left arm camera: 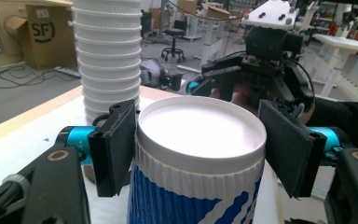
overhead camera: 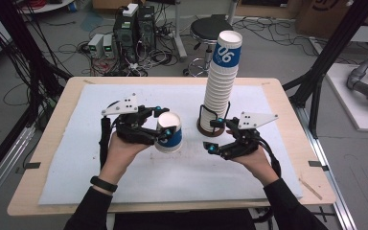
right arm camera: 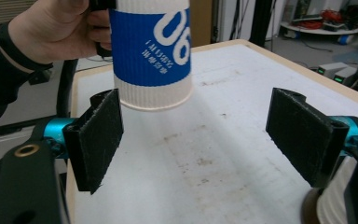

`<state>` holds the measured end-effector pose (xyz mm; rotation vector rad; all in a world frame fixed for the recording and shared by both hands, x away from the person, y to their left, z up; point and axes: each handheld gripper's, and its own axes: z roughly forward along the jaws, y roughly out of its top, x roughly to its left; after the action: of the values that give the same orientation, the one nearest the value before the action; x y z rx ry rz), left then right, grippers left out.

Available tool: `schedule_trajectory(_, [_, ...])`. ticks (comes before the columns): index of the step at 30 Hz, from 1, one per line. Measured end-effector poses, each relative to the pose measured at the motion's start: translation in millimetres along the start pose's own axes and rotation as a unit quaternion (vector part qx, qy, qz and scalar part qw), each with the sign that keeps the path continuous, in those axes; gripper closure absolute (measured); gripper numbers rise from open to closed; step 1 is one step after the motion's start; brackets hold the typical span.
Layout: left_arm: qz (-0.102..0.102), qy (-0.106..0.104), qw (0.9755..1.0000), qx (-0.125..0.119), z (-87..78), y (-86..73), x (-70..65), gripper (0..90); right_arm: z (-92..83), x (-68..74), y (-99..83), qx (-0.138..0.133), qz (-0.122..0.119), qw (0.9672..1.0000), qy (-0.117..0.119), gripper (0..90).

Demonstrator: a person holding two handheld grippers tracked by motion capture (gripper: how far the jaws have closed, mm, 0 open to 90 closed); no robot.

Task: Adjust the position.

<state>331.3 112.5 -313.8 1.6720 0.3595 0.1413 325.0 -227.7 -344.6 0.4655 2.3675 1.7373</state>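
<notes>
**Single cup held off the surface, second gripper coming in empty**

Left gripper (overhead camera: 165, 125) is clamped on one paper cup (overhead camera: 169, 132), white with a blue band, pads against its upper wall just under the rim. In the left gripper view the pads (left arm camera: 114, 147) sit on both sides of the cup's rim (left arm camera: 200, 135), which looks capped or closed white on top; cannot tell which. From the right gripper view the cup's base (right arm camera: 154, 100) hangs above the white mat (right arm camera: 223, 154), so the cup is lifted, upright, near the middle of the surface (overhead camera: 52, 143).

Right gripper (overhead camera: 215, 135) holds nothing. Jaws stand well apart, facing the cup from its right side, not touching it.

The tall stack of cups (overhead camera: 220, 81) stands in its dark holder (overhead camera: 211, 128) behind the right gripper, well apart from the held cup.

Step in hand, as I judge it: one cup is separated from the stack and held up for the other gripper.

Next move likely calls for the right gripper to level with the cup's lower body, straddle it squarely, then close gently; ribbed paper wall will crush under a hard squeeze.
</notes>
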Motion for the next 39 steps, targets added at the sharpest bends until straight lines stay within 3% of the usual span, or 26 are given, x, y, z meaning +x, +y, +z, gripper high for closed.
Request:
schedule_trajectory(11, [-0.015,-0.025,0.9995,-0.008,12.9,-1.4,-7.7,30.2,17.8,11.4,-0.7,0.012,-0.003,0.9996,0.024,19.2])
schedule_trajectory(19, [-0.019,-0.039,0.9989,-0.017,20.9,-2.8,-13.0,30.2,28.1,17.5,-1.7,0.006,0.019,0.9982,0.057,19.1])
schedule_trajectory(39, [-0.02,-0.067,0.9968,-0.04,35.4,-5.2,-22.0,30.4,41.6,23.9,-3.3,0.016,0.02,0.997,0.073,18.9])
